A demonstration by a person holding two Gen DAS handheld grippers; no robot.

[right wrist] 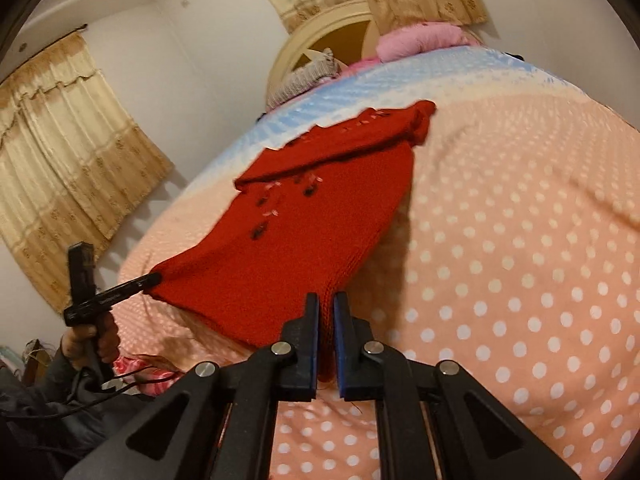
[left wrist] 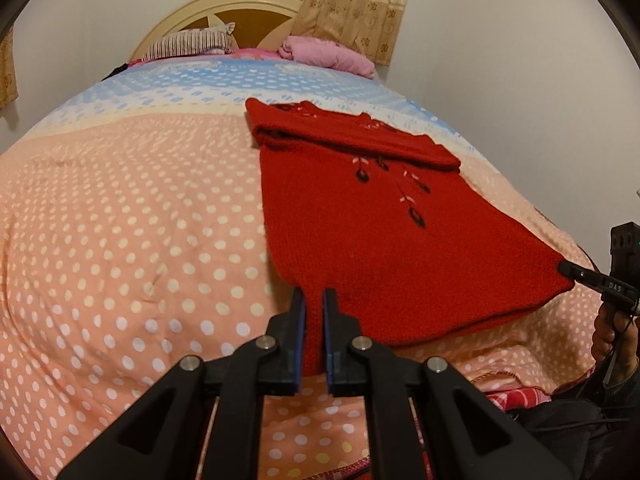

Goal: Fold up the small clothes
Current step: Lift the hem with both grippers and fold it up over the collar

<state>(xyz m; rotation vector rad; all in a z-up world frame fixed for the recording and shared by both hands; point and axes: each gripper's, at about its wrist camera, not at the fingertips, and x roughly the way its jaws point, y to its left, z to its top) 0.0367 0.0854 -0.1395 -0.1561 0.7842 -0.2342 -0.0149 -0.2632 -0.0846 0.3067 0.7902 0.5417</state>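
Observation:
A red knitted sweater [left wrist: 360, 216] with black and pink embroidery lies on the bed, its far end folded back over itself. My left gripper [left wrist: 314, 295] is shut on the near hem, red knit pinched between its blue pads. In the left wrist view my right gripper [left wrist: 567, 269] bites the hem's right corner. The right wrist view shows the same sweater [right wrist: 304, 240], with my right gripper [right wrist: 326, 299] shut on the hem edge. At the left of that view my left gripper [right wrist: 154, 279] clamps the other corner. The hem hangs raised between both grippers, above the bedcover.
The bed has a peach cover with white dots [left wrist: 120, 220], turning blue toward the head. A striped pillow [left wrist: 188, 42] and a pink blanket [left wrist: 328, 54] lie by the cream headboard [left wrist: 224, 4]. Beige curtains [right wrist: 68, 152] hang on the walls. A hand [right wrist: 90, 340] and cables are at the near edge.

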